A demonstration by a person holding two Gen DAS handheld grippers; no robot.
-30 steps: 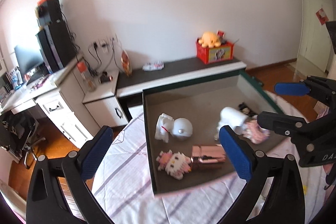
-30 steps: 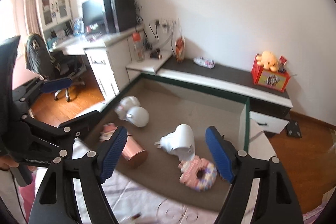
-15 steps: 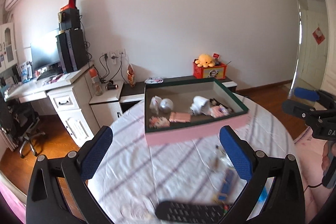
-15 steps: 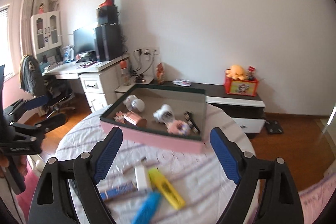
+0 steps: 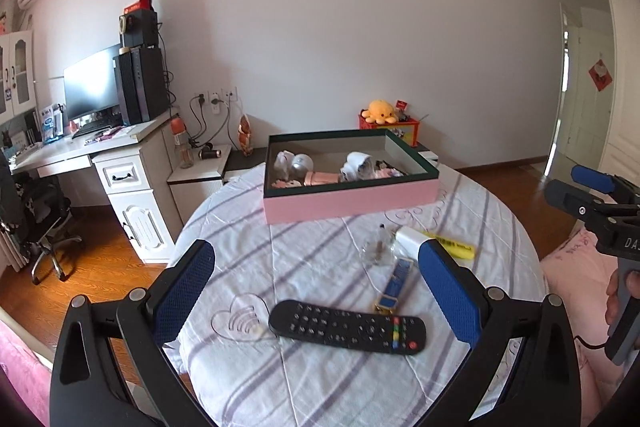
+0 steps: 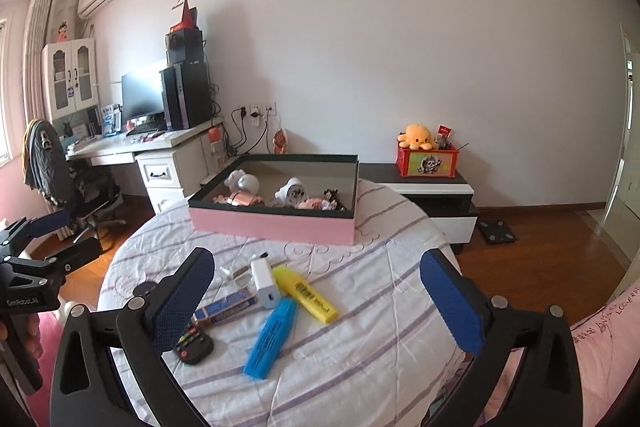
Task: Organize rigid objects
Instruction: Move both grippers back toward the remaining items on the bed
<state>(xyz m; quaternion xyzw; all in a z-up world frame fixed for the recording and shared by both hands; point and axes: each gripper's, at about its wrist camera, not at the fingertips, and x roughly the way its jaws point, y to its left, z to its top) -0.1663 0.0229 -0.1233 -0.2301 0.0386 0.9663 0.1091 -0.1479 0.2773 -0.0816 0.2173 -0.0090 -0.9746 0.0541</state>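
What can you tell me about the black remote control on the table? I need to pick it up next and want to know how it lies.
The black remote control is a long, slim bar of what looks like plastic, lying flat and face up on the striped tablecloth, near the table's front edge. Rows of dark buttons cover it; a column of coloured buttons and a red round button sit at one end. Nothing grips it. A blue rectangular item lies just beyond it, whether touching I cannot tell.

A yellow plush octopus [image 6: 418, 135] sits on a red box [image 6: 426, 163].
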